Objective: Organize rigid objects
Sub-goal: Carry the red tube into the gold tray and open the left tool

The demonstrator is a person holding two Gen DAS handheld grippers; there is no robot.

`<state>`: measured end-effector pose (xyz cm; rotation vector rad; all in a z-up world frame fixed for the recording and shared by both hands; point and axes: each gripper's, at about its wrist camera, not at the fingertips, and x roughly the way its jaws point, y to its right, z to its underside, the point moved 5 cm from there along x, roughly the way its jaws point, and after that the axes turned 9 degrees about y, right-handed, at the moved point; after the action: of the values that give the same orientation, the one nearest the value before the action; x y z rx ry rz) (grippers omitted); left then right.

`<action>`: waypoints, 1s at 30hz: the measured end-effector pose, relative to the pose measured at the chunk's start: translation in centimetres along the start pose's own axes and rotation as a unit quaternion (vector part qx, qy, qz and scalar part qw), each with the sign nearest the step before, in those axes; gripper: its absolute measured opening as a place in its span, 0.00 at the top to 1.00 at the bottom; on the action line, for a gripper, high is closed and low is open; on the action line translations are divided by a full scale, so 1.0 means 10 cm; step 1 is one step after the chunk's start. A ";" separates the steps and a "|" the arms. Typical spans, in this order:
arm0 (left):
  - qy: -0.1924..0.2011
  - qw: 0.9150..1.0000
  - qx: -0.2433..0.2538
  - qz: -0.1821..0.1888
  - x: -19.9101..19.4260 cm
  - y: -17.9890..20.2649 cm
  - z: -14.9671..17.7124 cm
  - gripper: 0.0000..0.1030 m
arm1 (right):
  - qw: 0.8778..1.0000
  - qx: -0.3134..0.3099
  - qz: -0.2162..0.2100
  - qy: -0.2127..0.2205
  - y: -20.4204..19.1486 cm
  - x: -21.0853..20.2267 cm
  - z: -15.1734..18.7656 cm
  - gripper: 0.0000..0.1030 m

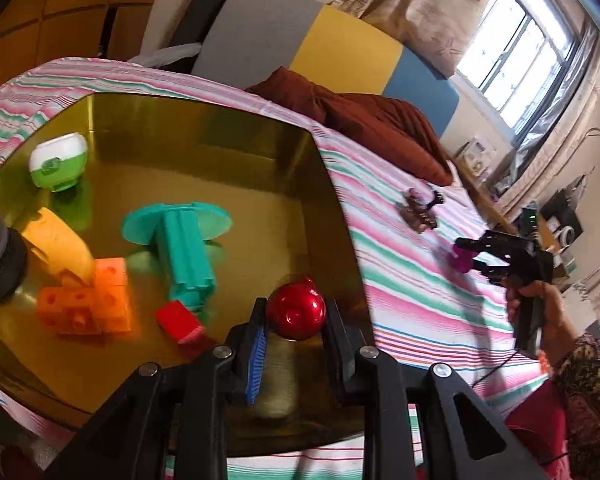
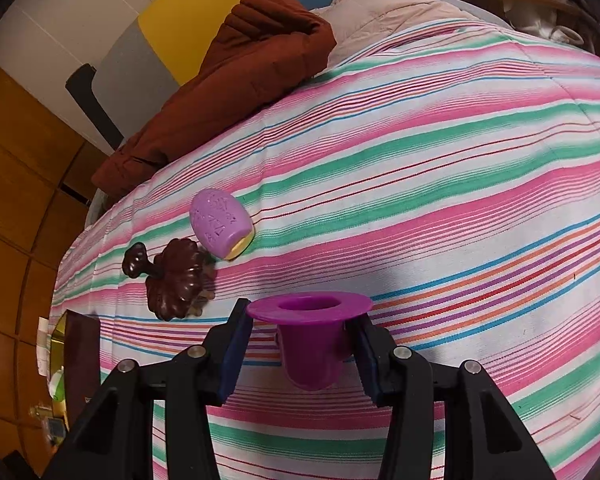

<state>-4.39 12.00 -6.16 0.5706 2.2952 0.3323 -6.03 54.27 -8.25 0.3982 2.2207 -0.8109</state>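
The left tool [image 1: 296,316] gripped a red ball [image 1: 296,307] between its fingers, holding it over the near corner of the gold tray [image 1: 204,128]. Ahead and to that tool's left, the tray already held a teal flanged piece [image 1: 180,240], orange blocks [image 1: 88,296], a small red block [image 1: 180,322], a yellow piece [image 1: 58,242] and a green-and-white pot [image 1: 59,162].

The right tool [image 2: 306,344] was closed on the body of a magenta flanged cup [image 2: 310,332], its rim sitting above the fingers, over the striped bed [image 2: 460,200]. Further ahead and to that tool's left lay a lilac egg [image 2: 219,224] and a brown ornament [image 2: 172,280], touching or nearly so; whether they actually met could not be told.

The ball looked the likelier trouble: round and glossy, pinched at two narrow contacts, it could squirt out if the grip eased unevenly. Released on the smooth tray, it would probably roll, knocking the red block or running to the rim. The cup seemed safer, though its tapered wall could let it slide downward until the flange caught. Any object dropped on the soft, sloping bed might roll away towards the edge.
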 end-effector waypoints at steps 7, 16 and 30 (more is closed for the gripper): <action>-0.001 1.000 0.023 -0.009 0.01 -0.07 0.01 0.75 | 1.000 -0.027 0.009 0.004 -0.07 0.02 0.04 0.53; -0.001 0.999 0.034 0.021 -0.10 -0.02 0.04 0.53 | 0.998 -0.052 0.008 0.035 -0.18 -0.13 0.00 0.53; 0.055 0.996 0.075 -0.014 -0.48 -0.11 0.07 0.51 | 0.997 -0.073 -0.024 0.022 -0.64 -0.41 0.25 0.53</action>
<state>-1.15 8.72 -4.23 0.6082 2.4474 0.1844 -5.04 47.60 -3.82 0.2959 2.3201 -0.6656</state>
